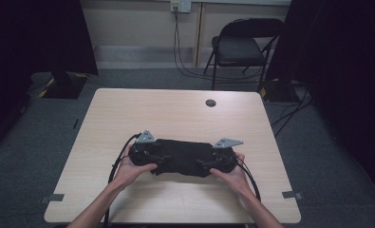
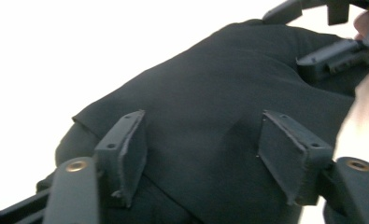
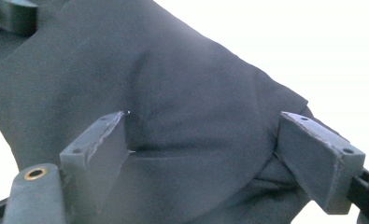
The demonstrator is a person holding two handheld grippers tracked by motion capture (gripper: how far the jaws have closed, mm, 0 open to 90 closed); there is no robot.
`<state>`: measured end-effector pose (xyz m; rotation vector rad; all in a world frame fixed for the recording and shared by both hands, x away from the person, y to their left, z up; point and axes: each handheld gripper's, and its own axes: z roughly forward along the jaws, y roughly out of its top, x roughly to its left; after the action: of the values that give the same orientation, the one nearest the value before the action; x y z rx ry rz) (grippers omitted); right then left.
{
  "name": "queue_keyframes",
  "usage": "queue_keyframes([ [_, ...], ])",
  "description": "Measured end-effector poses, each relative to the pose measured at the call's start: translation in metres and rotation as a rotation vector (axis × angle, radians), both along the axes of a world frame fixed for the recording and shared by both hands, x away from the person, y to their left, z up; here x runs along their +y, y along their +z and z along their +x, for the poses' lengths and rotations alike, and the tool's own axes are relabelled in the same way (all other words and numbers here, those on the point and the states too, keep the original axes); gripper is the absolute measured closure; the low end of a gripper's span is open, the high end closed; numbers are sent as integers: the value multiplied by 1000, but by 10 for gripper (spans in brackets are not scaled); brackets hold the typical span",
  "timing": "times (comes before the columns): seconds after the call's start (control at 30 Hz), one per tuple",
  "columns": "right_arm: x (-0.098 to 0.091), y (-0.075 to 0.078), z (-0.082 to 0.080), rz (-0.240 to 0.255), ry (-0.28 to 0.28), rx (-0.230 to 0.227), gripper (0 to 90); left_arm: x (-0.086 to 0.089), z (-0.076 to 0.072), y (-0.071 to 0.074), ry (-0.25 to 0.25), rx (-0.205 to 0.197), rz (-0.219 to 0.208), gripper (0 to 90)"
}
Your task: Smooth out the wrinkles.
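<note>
A black cloth (image 1: 182, 156) lies folded in a flat bundle on the near half of the pale wooden table (image 1: 175, 109). My left gripper (image 1: 152, 159) is at its left end and my right gripper (image 1: 212, 162) at its right end, each held by a hand and pointing inward. In the left gripper view the left gripper (image 2: 205, 144) stands open, its pads wide apart over the cloth (image 2: 210, 88); the other gripper (image 2: 336, 51) shows at the far edge. In the right gripper view the right gripper (image 3: 208, 149) is open over the cloth (image 3: 173, 88), straddling a fold.
A round dark grommet (image 1: 210, 102) sits in the table's far part. Behind the table a black folding chair (image 1: 242, 47) stands by the wall, with cables (image 1: 180, 61) on the floor. Dark curtains hang at both sides.
</note>
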<state>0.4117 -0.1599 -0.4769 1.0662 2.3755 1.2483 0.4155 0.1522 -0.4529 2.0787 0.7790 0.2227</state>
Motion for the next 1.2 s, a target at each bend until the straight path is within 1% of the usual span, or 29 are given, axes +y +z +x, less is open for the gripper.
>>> queue_keyframes([
  [0.07, -2, 3, -2, 9, -6, 0, 163, 4, -3, 4, -8, 13, -5, 286],
  [0.1, -5, 7, -4, 16, -10, 0, 163, 7, -5, 6, -13, 8, 0, 274],
  [0.13, -8, 10, -6, 27, -18, -1, 164, 10, -8, 7, -11, 8, -5, 269],
  [0.17, -11, 13, -7, 43, -23, 1, 164, 14, -10, 9, -4, -2, -3, 266],
  [0.23, -22, 19, -12, 95, -53, 9, 162, 27, -14, 11, 20, 2, -8, 252],
  [0.27, -26, 22, -15, 105, -64, 5, 163, 33, -16, 12, 37, -1, 4, 248],
  [0.3, -31, 24, -17, 109, -76, -2, 161, 39, -17, 12, 54, -5, 16, 244],
  [0.33, -36, 26, -20, 114, -88, -5, 158, 47, -19, 12, 61, -2, 15, 229],
  [0.4, -46, 29, -25, 118, -111, -11, 158, 61, -22, 11, 97, -7, 14, 232],
  [0.47, -57, 31, -30, 120, -133, -21, 157, 74, -25, 10, 129, -1, 6, 223],
  [0.5, -61, 32, -32, 119, -141, -20, 157, 81, -26, 10, 146, 6, 14, 221],
  [0.6, -80, 33, -40, 119, -189, -16, 159, 99, -31, 8, 170, 11, 51, 204],
  [0.63, -85, 33, -42, 117, -201, -15, 160, 108, -33, 7, 190, 15, 63, 201],
  [0.67, -94, 32, -45, 113, -227, -16, 161, 113, -35, 5, 200, 20, 67, 198],
  [0.7, -100, 31, -46, 110, -243, -18, 161, 122, -36, 2, 219, 24, 84, 197],
  [0.73, -108, 28, -47, 102, -266, -14, 161, 126, -37, -1, 239, 33, 93, 197],
  [0.77, -113, 26, -48, 89, -277, -10, 161, 133, -37, -5, 267, 63, 85, 198],
  [0.8, -119, 22, -49, 68, -297, -5, 159, 138, -36, -8, 287, 94, 89, 199],
  [0.83, -125, 18, -48, 46, -321, -2, 160, 143, -35, -13, 316, 112, 109, 199],
  [0.87, -132, 11, -46, 28, -346, 9, 159, 145, -34, -16, 333, 119, 114, 204],
  [0.9, -136, 8, -45, 29, -361, 28, 159, 147, -33, -20, 347, 140, 131, 210],
  [0.93, -140, 4, -42, 16, -383, 53, 159, 148, -31, -23, 347, 144, 162, 215],
  [0.97, -143, 0, -41, -3, -403, 67, 159, 148, -30, -27, 349, 139, 195, 216],
  [1.03, -146, -10, -38, -53, -421, 87, 161, 149, -29, -31, 356, 143, 234, 216],
  [1.07, -146, -13, -37, -78, -424, 95, 163, 148, -28, -33, 367, 146, 231, 216],
  [1.1, -145, -16, -36, -94, -423, 108, 161, 146, -29, -35, 369, 130, 246, 207],
  [1.13, -143, -18, -35, -117, -419, 108, 151, 143, -30, -36, 367, 108, 270, 198],
  [1.17, -140, -19, -35, -143, -420, 95, 151, 140, -30, -37, 359, 102, 258, 191],
  [1.2, -137, -20, -36, -157, -423, 86, 149, 139, -31, -37, 350, 92, 256, 189],
])
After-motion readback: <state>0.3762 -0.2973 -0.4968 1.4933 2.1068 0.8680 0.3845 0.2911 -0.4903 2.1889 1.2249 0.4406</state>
